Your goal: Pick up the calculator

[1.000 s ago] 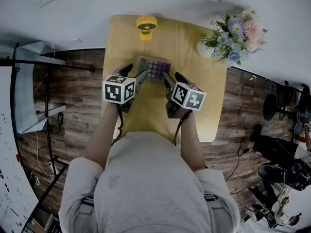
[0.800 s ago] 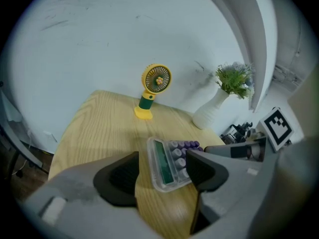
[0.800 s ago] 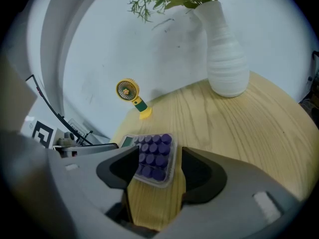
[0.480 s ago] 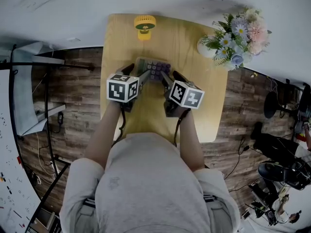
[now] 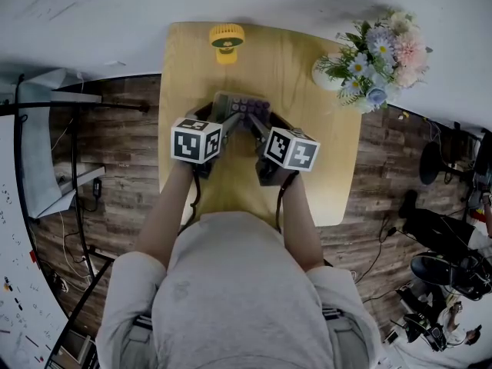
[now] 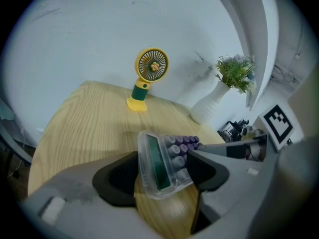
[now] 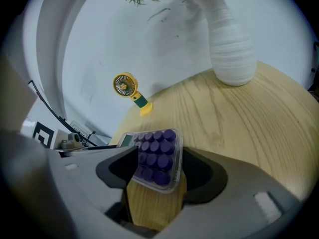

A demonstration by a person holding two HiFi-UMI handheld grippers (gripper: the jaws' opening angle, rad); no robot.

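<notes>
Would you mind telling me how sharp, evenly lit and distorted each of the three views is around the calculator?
Head view: strong fisheye, so the table edges bow; the calculator is small but sharp, and the light is even. Left gripper view: dark round vignette, calculator crisp, soft shadows only. Right gripper view: same vignette, curved table edge, keys sharp.

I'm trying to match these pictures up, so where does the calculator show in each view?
Head view: the calculator sits upper centre, just below the yellow fan.
Left gripper view: the calculator is lower centre, display showing.
Right gripper view: the calculator is lower centre, purple keys showing.
Shared landmark: the yellow fan stands beyond the calculator in all three.
</notes>
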